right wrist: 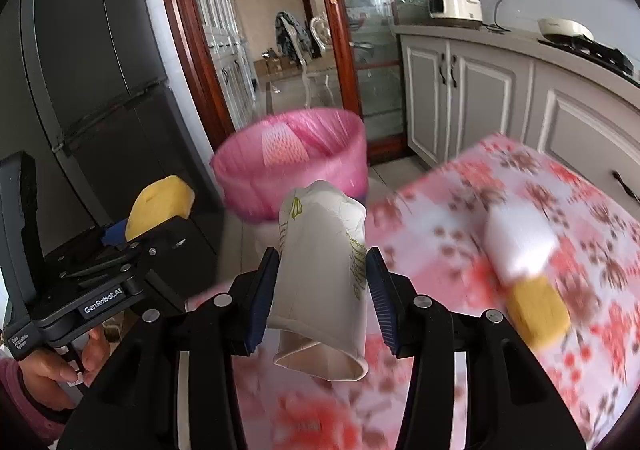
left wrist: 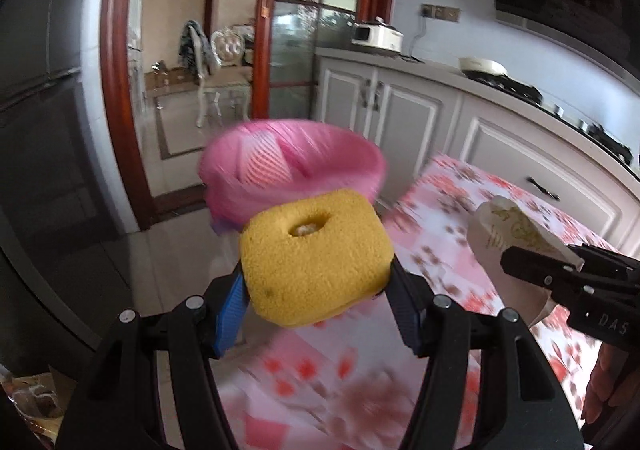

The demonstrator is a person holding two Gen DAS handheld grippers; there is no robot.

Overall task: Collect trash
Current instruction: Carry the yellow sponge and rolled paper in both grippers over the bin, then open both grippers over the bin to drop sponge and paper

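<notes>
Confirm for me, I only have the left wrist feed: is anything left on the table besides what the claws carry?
Observer: Yes. The right wrist view shows a white and yellow sponge lying on the floral tablecloth, right of the right claw.
Operator: What exactly is the right claw holding? I see only a corner.
Observer: A crumpled white paper cup, pinched at its sides between the blue pads, open mouth facing the camera.
Operator: Is the bin in its path?
Observer: The pink-lined trash bin stands on the floor just past the table edge, straight beyond the cup.
</notes>
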